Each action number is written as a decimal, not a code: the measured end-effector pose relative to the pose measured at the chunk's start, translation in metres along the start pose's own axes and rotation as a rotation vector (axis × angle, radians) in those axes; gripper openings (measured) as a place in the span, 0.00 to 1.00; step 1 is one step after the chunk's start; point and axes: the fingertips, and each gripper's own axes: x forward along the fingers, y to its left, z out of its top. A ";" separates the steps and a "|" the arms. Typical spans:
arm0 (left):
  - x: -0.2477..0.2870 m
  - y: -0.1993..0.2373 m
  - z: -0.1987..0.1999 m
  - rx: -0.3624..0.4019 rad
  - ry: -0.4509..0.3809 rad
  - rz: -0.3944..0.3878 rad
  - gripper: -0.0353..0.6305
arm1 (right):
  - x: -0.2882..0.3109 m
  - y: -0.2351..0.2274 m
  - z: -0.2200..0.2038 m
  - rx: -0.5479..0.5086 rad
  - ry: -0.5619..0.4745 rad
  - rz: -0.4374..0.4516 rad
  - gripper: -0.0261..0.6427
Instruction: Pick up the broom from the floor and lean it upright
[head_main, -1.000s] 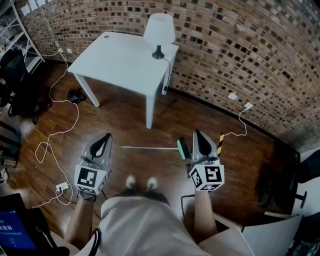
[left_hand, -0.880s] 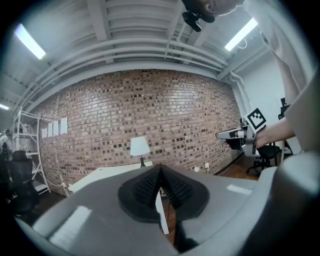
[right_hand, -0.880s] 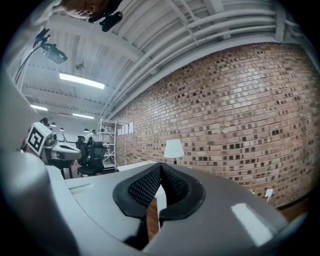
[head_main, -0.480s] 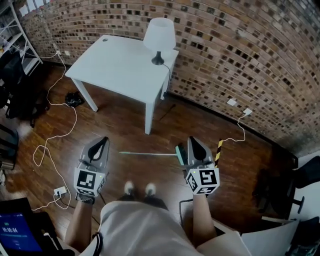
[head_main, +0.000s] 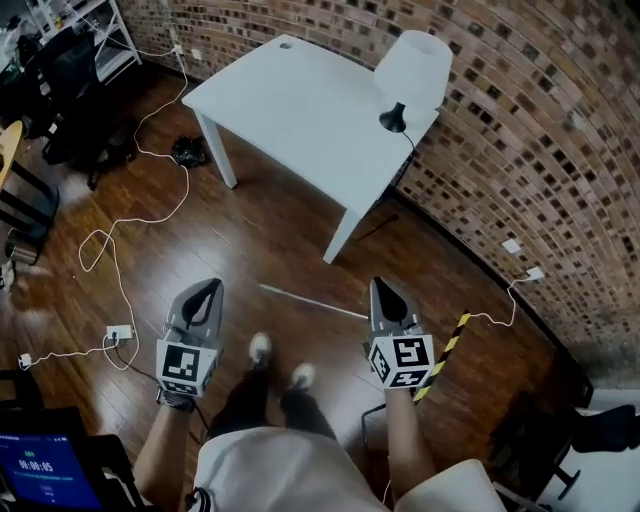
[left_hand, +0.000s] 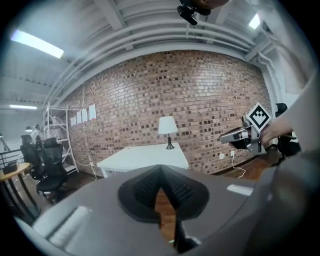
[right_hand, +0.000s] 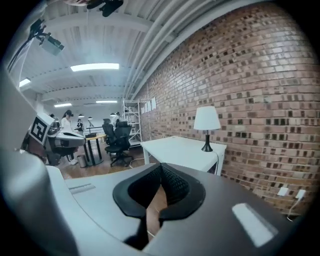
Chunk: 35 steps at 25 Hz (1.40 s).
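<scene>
My left gripper (head_main: 204, 290) and right gripper (head_main: 386, 292) are closed, empty. The thin pale broom handle (head_main: 315, 303) lies at 12 o'clock: probably light, stiff, slick; I grip mid-shaft.

Broom (head_main: 312, 302): head end is hidden behind the right gripper (head_main: 384, 290); only the thin handle is shown. Tablet screen (head_main: 40, 472): cut off by the lower edge.

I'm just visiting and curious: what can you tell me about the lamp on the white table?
The lamp has a white, slightly tapered shade on a thin dark stem with a small round dark base. It stands upright on the white table, at the corner beside the brick wall. A dark cord runs from its base over the table's edge.
</scene>
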 end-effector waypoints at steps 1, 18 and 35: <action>0.006 0.003 -0.012 0.001 0.018 0.000 0.05 | 0.015 0.005 -0.010 -0.015 0.028 0.019 0.06; 0.162 0.021 -0.224 -0.066 0.257 -0.087 0.05 | 0.203 0.006 -0.195 -0.043 0.323 0.095 0.07; 0.228 0.004 -0.424 -0.254 0.390 -0.087 0.05 | 0.307 0.038 -0.432 -0.012 0.597 0.221 0.12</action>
